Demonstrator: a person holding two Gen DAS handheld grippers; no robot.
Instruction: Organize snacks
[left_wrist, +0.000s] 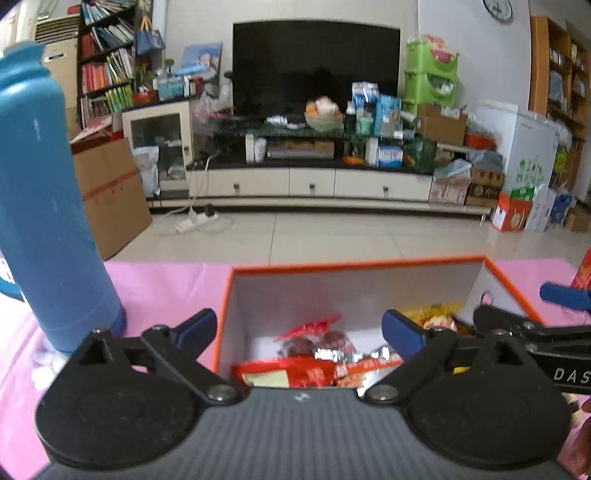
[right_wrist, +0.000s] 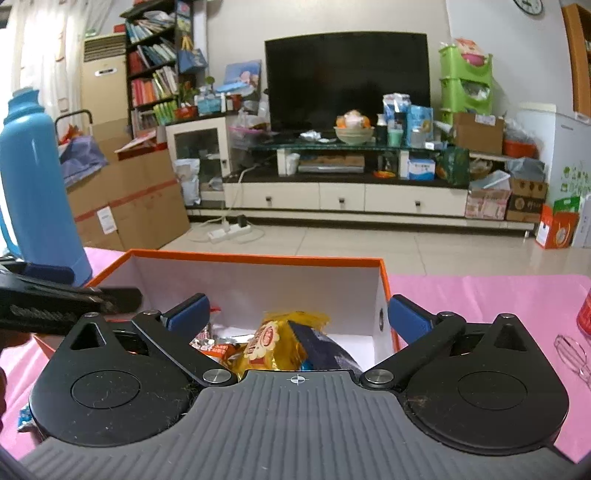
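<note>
Sitting below 2 open claws (right_wrist: 295, 314): boxed snacks (right_wrist: 280, 343).

Right gripper (right_wrist: 297, 317) spread over box (right_wrist: 258, 258); snacks (right_wrist: 275, 341) inside

- Blue thermos (left_wrist: 48, 206): top & left side cut by the left wrist pic's edge.
- Snack packets (left_wrist: 314, 363) in orange box (left_wrist: 354, 266): lower parts hidden behind gripper body; print too blurred to read.
- Yellow snack bag (right_wrist: 275, 341): bottom hidden by gripper body in right wrist view; label unreadable.
- Red item (right_wrist: 584, 317) at right edge: mostly cut off, can't ID.
- Wall clock (right_wrist: 528, 5): cut by top edge.
- Wire whisk-like thing (right_wrist: 572, 354) on desk (right_wrist: 480, 295): too faint to tell for sure.
</note>
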